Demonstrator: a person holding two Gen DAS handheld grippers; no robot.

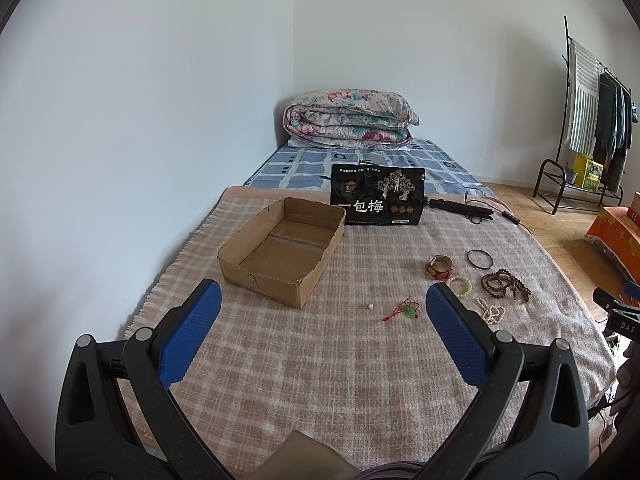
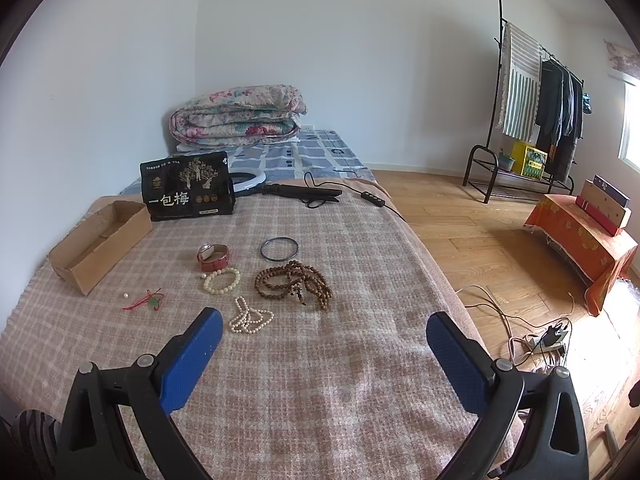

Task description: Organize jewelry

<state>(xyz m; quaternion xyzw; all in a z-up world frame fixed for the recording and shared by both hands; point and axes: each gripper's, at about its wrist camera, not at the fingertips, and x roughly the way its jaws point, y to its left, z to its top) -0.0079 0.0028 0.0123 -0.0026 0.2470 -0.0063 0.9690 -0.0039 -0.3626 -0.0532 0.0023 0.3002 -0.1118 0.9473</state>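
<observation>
Jewelry lies right of the empty cardboard box (image 1: 280, 250); nothing is gathered yet. Both claws, left claw (image 1: 322, 308) and right claw (image 2: 324, 334), are held wide, empty; the pearl strand (image 2: 249, 320) could be grasped first.

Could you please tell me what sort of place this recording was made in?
Most likely a bedroom: a bed with a folded floral quilt, and a clothes rack hung with garments standing on the wooden floor.

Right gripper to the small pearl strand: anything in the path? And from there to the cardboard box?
Nothing visible blocks either leg. The right gripper, jaws open, sits just short of the pearl strand with only bare blanket between. Toward the cardboard box lie the red cord charm and a loose pearl, both flat and low.
</observation>
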